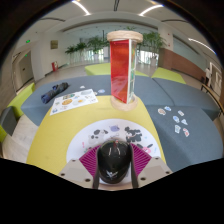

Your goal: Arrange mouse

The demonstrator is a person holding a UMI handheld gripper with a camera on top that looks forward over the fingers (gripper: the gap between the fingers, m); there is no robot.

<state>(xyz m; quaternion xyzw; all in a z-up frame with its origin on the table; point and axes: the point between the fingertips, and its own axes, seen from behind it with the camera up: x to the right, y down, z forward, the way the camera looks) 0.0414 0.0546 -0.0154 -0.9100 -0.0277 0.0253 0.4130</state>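
While resting low between the fingers, mouse: a black mouse is sitting between the two pink pads, on a round white mat.
Gripper: its fingers are closing on the mouse, a pad pressing at each side.
Mat: lying on a yellow part of the table, just ahead of the fingers.
Cylinder: a tall clear cylinder with a red insert is standing upright well beyond the mouse.
Cards: small cards are lying scattered on the grey surface.
Paper sheet: lying flat beside a dark object.
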